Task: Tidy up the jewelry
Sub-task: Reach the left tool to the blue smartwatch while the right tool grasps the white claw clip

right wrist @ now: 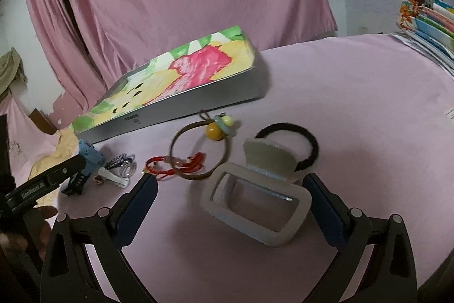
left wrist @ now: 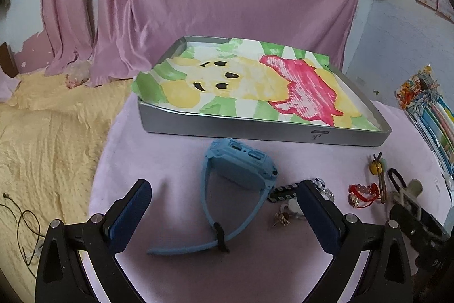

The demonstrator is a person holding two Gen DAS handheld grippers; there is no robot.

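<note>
the blue watch (left wrist: 238,175) lies mid frame, right between the wide-open left hand-held gripper (left wrist: 224,193), strap pointing toward it. the right hand-held gripper (right wrist: 229,189), wide too, frames the hair clip (right wrist: 255,198).

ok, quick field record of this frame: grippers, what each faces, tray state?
left hand-held gripper: open, blue watch between fingers, not gripped
right hand-held gripper: open, around grey hair claw
tray: holds painted paper only
loose items: red bracelet, yellow-bead hair tie, black hair tie
surface: pink cloth
</note>
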